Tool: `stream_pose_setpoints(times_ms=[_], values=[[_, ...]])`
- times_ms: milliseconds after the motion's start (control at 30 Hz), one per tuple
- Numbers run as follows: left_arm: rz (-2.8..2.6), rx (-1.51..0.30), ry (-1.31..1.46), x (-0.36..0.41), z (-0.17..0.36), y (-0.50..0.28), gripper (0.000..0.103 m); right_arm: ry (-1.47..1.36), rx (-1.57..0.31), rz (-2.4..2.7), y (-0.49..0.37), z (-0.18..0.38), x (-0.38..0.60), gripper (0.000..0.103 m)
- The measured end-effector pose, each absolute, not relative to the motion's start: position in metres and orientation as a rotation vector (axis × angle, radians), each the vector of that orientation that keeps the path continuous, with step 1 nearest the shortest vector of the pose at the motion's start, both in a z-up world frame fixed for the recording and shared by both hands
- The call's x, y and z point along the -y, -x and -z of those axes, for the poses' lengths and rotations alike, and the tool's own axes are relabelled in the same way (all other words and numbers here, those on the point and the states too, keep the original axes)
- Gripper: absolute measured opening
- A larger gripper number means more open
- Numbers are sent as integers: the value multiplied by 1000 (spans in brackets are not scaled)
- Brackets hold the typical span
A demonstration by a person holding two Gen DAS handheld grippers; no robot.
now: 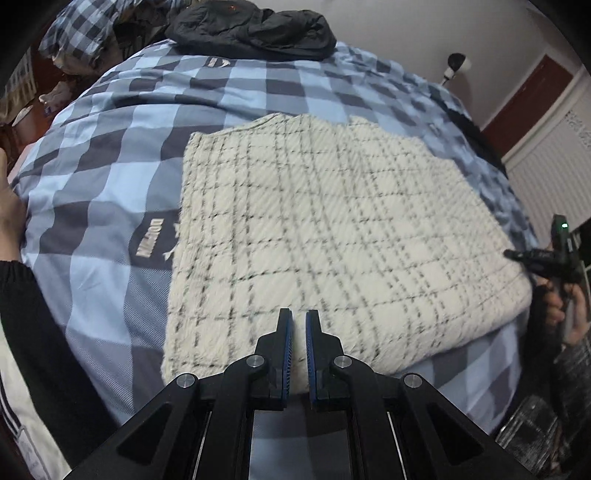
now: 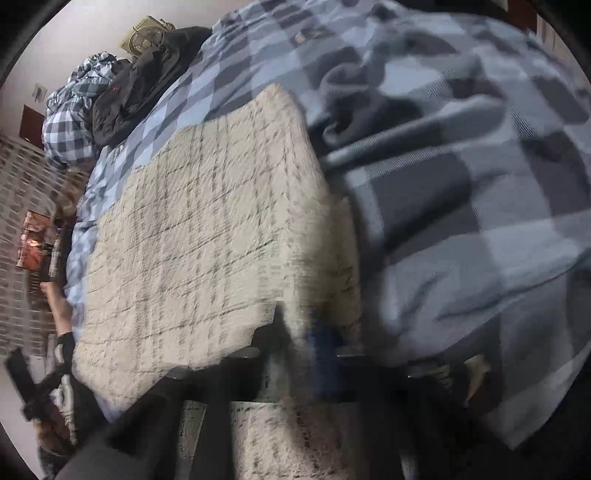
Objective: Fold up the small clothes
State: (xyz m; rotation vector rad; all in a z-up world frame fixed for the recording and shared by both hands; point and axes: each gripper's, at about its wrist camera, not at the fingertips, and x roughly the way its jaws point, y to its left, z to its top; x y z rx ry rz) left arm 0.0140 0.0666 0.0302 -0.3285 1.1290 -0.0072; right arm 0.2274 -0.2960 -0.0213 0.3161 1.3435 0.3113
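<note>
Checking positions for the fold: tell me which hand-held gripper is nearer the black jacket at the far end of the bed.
Cannot tell. Both the left hand-held gripper and the right one sit at the cream garment's near edge, well short of the black jacket.
</note>
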Motion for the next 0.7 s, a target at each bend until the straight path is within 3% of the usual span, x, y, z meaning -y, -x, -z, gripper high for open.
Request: stream_pose_setpoints(times_ms=[300,500,633,700], values=[[-7,-1050,328,-79,-63,-7,6,-631,-1152,-413,-143,-50,356,4],[-15,-1108,307,-75,-44,-15,6,-513,-1227,-247,-115,8,354,7],[-50,-1137,311,-79,-30,-12,6,-756,-1303,-76,-120,37,379,20],[-36,-1132,304,-77,-30,-9,6,-638,-1221,-7,-124,12,378,31]])
